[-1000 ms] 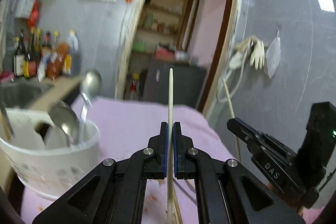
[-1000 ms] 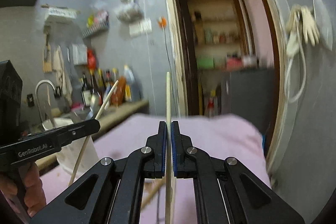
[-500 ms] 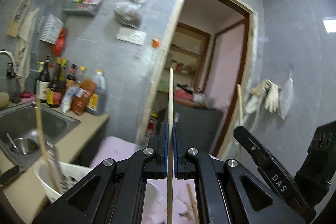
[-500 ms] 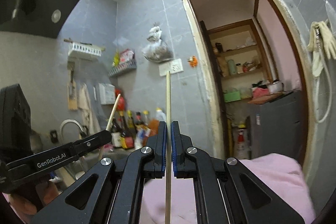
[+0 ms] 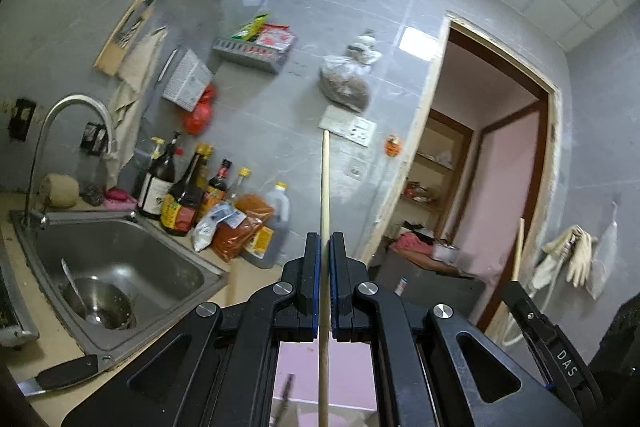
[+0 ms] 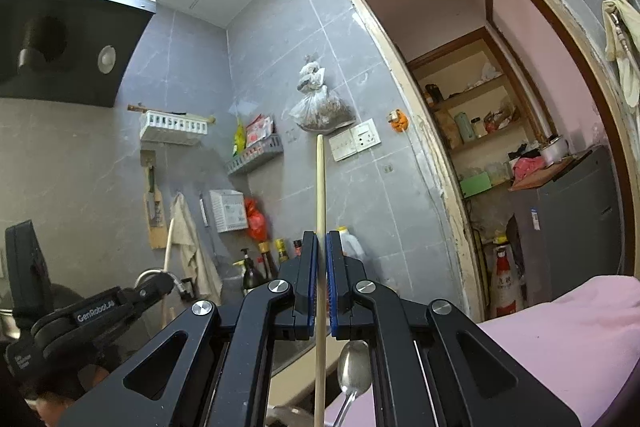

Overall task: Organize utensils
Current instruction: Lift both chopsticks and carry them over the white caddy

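Your left claw (image 5: pixel 325 251) pinches a thin pale wooden chopstick (image 5: pixel 325 183), and your right claw (image 6: pixel 321 251) pinches another (image 6: pixel 320 187), both high above the steel sink (image 5: pixel 120 267), so neither one slips.

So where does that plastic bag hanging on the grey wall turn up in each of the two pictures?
Left wrist view: the hanging bag is upper middle, just left of the doorway, above the white switch plate.
Right wrist view: the bag is at centre, left of the doorway, above the chopstick tip.
Shared landmark: the white switch plate just below the bag.
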Demonstrator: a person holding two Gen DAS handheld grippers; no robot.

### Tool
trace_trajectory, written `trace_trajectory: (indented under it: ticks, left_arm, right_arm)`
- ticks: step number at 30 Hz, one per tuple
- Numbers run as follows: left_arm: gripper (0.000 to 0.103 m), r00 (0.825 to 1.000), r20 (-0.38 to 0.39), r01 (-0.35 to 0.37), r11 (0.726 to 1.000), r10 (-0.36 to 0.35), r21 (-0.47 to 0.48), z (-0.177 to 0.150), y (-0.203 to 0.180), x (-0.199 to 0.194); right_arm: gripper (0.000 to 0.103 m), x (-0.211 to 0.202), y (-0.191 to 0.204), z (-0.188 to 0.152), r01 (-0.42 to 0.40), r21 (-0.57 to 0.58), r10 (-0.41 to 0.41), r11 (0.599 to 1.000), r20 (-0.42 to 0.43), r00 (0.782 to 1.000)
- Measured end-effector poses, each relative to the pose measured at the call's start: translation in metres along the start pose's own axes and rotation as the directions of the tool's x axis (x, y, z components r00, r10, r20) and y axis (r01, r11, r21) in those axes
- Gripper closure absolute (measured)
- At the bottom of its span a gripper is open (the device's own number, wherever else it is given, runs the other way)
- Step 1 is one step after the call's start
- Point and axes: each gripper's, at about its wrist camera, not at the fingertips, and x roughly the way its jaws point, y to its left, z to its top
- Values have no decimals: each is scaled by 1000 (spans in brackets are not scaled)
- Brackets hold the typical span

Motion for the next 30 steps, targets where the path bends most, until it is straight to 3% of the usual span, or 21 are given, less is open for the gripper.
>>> trace_trajectory:
  ticks: [8,15,30]
  left_arm:
    - [101,997,14,-70,997,70,-17,-21,15,6]
    - [101,996,8,-83,997,83,-6,-36,15,5]
    - [101,991,-102,-80,996,84,40,-64,13,11]
  right_arm:
    - [100,16,-1,-21,40,-9,-40,999,-15,999]
    - [100,20,-4,-34,32,-24,-33,999,-56,998]
    - [100,15,0,-53,13,-73,-22,997,-125,992]
